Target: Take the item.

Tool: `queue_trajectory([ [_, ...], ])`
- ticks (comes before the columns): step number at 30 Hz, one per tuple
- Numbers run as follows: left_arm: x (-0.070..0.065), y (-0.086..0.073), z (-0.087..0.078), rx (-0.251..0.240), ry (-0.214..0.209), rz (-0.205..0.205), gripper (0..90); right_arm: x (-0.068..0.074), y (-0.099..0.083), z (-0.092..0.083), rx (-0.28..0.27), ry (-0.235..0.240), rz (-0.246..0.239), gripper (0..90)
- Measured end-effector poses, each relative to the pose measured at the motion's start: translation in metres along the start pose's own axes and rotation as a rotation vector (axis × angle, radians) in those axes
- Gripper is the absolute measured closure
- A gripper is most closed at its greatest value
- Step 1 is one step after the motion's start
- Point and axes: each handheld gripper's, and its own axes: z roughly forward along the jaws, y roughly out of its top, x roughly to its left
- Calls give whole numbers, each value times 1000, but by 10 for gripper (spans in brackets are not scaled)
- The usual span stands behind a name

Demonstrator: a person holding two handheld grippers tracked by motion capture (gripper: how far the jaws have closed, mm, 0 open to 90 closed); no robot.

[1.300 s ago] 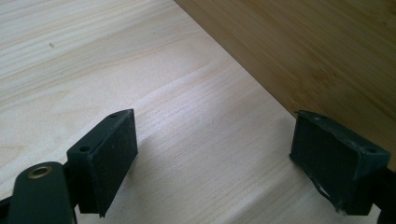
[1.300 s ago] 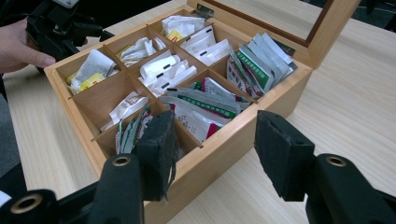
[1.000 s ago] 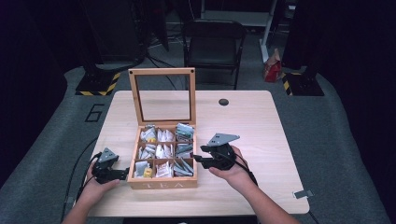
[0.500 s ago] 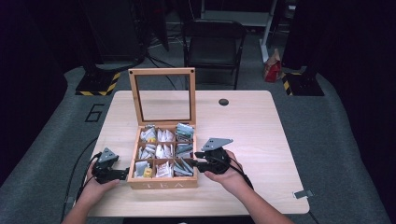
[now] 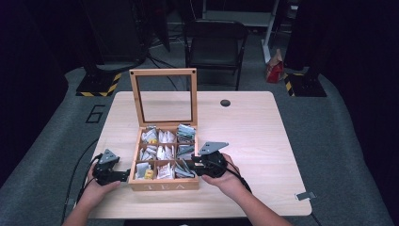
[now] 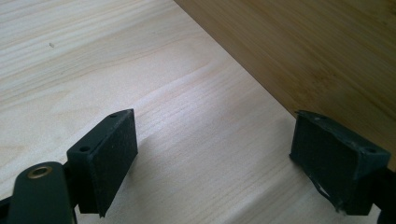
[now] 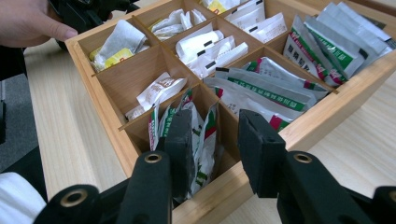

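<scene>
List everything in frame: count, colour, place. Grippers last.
Tea box: 1, light wood, near middle of the table, nine compartments, "TEA" on the front wall.
Lid: 1, wood frame with clear pane, standing open at the box's far edge.
Tea sachets: many, white, silver and green, some yellow, spread over the compartments.
Table: 1, pale wood; small dark round spot near the far edge.
Chair: 1, black, beyond the table.
Left gripper: 1, black, at the box's left wall, jaws wide apart over bare table.
Right gripper: 1, black, over the box's near right corner compartment; jaws have just been closing, sachets between them, not yet pressed.
</scene>
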Motion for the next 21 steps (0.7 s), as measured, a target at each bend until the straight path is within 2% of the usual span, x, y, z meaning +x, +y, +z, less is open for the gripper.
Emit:
queue_trajectory([
  [21, 0, 0, 0, 1, 1, 5, 142, 1, -5, 16, 47, 41, 7, 780],
])
